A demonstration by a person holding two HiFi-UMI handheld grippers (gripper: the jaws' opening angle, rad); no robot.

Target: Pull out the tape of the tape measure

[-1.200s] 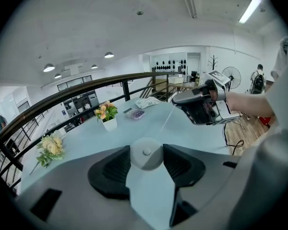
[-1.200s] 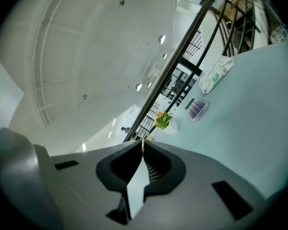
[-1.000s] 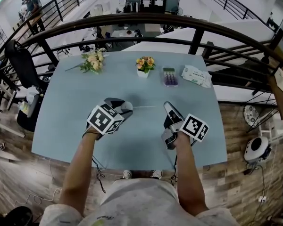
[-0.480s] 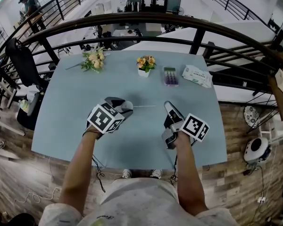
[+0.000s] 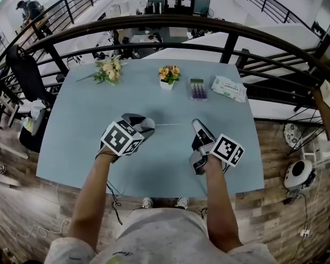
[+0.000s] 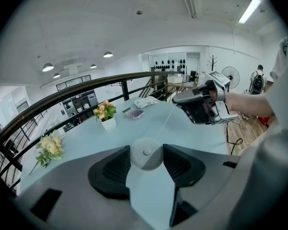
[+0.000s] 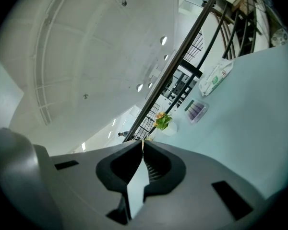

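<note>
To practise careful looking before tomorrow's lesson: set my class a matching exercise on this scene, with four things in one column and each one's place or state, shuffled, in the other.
Column A
1. tape measure case
2. pulled-out tape
3. potted flowers
4. pack of wipes

Column B
a. at the far right corner of the table
b. clamped in the left gripper
c. at the far edge, near the middle
d. its end pinched in the right gripper

Pairs: 1-b, 2-d, 3-c, 4-a

Pale blue table (image 5: 71,147), loose bouquet (image 5: 109,70), potted flowers (image 5: 169,75), purple box (image 5: 198,89), wipes pack (image 5: 229,88), black railing (image 5: 165,20)
</note>
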